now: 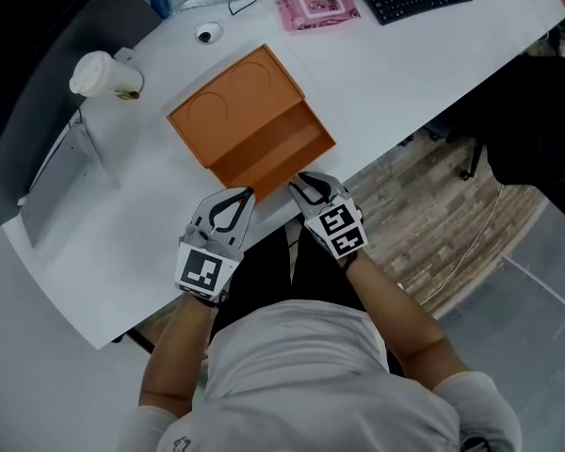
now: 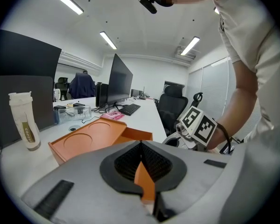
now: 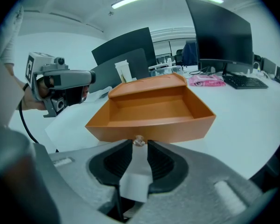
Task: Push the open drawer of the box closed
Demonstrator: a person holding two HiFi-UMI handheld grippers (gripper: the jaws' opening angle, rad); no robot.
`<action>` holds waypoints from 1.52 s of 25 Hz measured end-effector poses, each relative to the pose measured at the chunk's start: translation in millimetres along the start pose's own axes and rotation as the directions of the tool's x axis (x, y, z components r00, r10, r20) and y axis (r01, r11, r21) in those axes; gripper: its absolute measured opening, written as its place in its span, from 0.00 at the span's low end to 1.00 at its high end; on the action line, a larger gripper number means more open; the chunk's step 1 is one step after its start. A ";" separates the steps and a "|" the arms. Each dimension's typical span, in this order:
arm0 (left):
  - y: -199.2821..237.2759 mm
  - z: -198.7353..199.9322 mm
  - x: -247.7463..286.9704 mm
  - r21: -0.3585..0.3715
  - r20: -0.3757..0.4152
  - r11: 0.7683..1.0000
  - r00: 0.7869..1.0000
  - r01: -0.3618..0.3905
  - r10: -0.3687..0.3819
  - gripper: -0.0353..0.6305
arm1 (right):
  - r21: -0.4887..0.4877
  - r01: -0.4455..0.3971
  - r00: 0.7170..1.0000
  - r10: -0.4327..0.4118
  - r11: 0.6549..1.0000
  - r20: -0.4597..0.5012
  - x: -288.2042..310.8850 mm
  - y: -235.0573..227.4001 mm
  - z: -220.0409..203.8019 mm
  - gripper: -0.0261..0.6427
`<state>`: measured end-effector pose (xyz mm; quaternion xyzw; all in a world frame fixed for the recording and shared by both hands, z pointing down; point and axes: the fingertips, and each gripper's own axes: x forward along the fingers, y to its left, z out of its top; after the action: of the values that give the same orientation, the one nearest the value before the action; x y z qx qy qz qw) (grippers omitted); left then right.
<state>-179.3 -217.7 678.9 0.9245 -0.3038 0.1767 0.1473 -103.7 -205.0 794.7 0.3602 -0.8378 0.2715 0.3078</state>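
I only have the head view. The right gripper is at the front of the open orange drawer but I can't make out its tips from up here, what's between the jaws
Observer: In the right gripper view, the right gripper has its jaws narrowly apart. A small clear knob on the front of the drawer sits right at their tips. I cannot confirm that they touch it.
Operator: And the left one, is it open as well?
Observer: No. In the left gripper view, the left gripper has its tips together, aimed toward the orange box. A sliver of orange shows through the gap further down between the jaws.
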 end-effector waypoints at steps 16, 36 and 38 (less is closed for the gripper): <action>10.3 6.6 -16.0 -0.040 0.000 0.999 1.000 -0.018 0.018 0.05 | -0.045 -0.001 0.999 -0.001 0.999 -0.048 10.1 7.1 6.8 0.15; 44.6 20.7 -33.2 -0.062 -0.006 0.996 0.998 -0.064 0.064 0.05 | -0.078 -0.032 0.998 0.027 0.996 -0.065 34.1 9.5 45.2 0.15; 47.4 21.2 -32.8 -0.066 -0.006 0.995 0.998 -0.069 0.069 0.05 | -0.081 -0.041 0.996 0.034 0.996 -0.077 37.7 7.9 43.9 0.15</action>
<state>-228.0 -245.6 654.1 0.9078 -0.3410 0.1730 0.1723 -144.6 -246.5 790.5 0.3209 -0.8426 0.2559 0.3487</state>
